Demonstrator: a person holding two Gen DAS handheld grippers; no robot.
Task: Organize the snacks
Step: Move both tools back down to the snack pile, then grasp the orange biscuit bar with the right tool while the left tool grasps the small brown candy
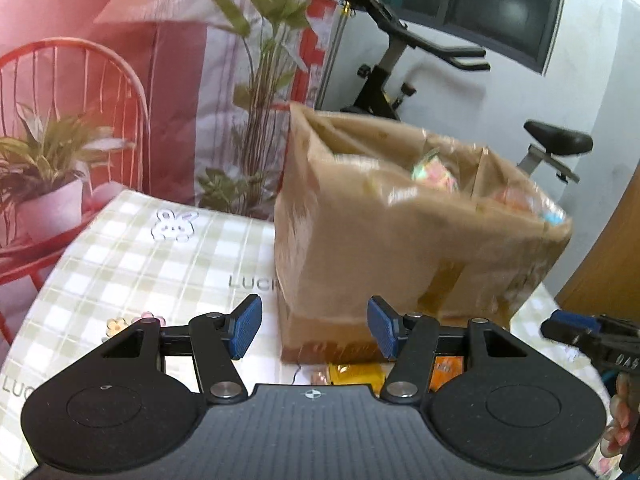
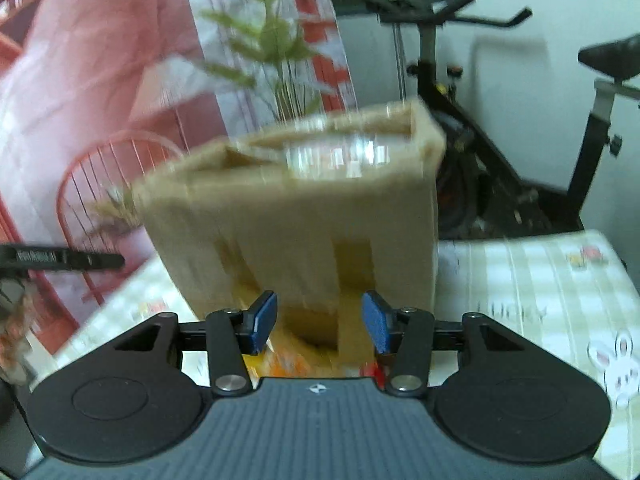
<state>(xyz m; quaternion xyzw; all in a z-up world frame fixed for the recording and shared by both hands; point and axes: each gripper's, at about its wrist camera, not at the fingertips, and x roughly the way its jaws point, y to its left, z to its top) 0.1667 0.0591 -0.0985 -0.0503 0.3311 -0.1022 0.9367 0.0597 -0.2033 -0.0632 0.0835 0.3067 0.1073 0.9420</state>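
An open brown cardboard box (image 1: 400,240) stands on the checked tablecloth (image 1: 140,260), with shiny snack packets (image 1: 434,174) showing inside it. My left gripper (image 1: 314,328) hangs open just in front of the box's near bottom corner, nothing between its blue pads. Below it a yellow snack packet (image 1: 356,372) and an orange one (image 1: 444,368) lie on the cloth. In the right wrist view the same box (image 2: 300,220) is blurred, and my right gripper (image 2: 320,322) is open and empty before it, above yellow-orange packets (image 2: 288,360). The right gripper (image 1: 580,332) shows at the left view's right edge.
An exercise bike (image 1: 400,80) stands behind the table. At the left are a red wire chair (image 1: 80,80), a potted plant (image 1: 52,200) and tall leafy stems (image 1: 264,60). A wooden panel (image 1: 608,260) rises at the right. The cloth (image 2: 540,280) runs on to the box's right.
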